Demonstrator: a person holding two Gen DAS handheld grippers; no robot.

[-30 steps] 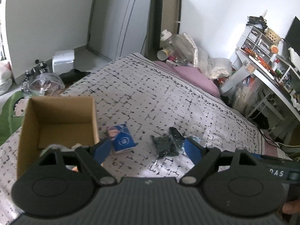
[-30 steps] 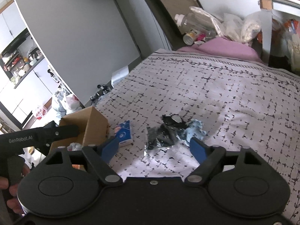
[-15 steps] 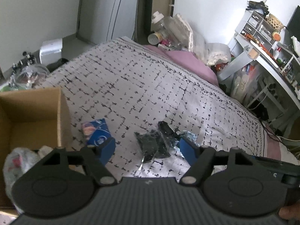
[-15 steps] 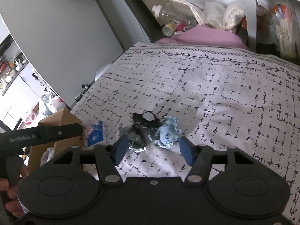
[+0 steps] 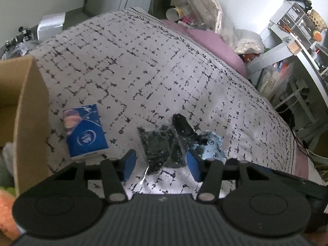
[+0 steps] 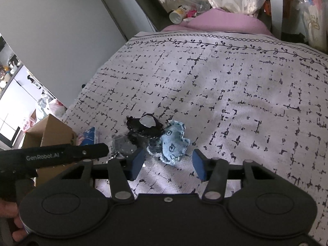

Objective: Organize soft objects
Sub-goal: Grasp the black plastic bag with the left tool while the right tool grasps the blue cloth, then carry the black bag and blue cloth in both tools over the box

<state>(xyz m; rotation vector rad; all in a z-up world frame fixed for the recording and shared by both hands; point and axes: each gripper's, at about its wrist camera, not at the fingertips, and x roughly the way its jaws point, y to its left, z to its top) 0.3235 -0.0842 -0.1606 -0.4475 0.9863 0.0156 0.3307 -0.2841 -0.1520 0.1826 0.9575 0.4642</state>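
Note:
On the patterned bedspread lie a clear bag of black soft items (image 5: 162, 145), a black pouch (image 6: 144, 126), a light blue fabric piece (image 6: 173, 142) and a blue tissue pack (image 5: 84, 132). My left gripper (image 5: 161, 164) is open, its blue fingers either side of the near end of the black bag. My right gripper (image 6: 168, 164) is open just in front of the light blue piece, which also shows in the left wrist view (image 5: 209, 143). An open cardboard box (image 5: 26, 110) stands at the left with soft things inside.
A pink pillow (image 5: 217, 45) and bottles and bags (image 6: 184, 2) lie at the bed's far end. A white desk and shelves (image 5: 297, 32) stand to the right. The left gripper's body (image 6: 53, 155) crosses the right wrist view at the left.
Both grippers have moved forward and down toward the pile. The left swung right, away from the box, and now straddles the black bag. The right now faces the blue fabric.

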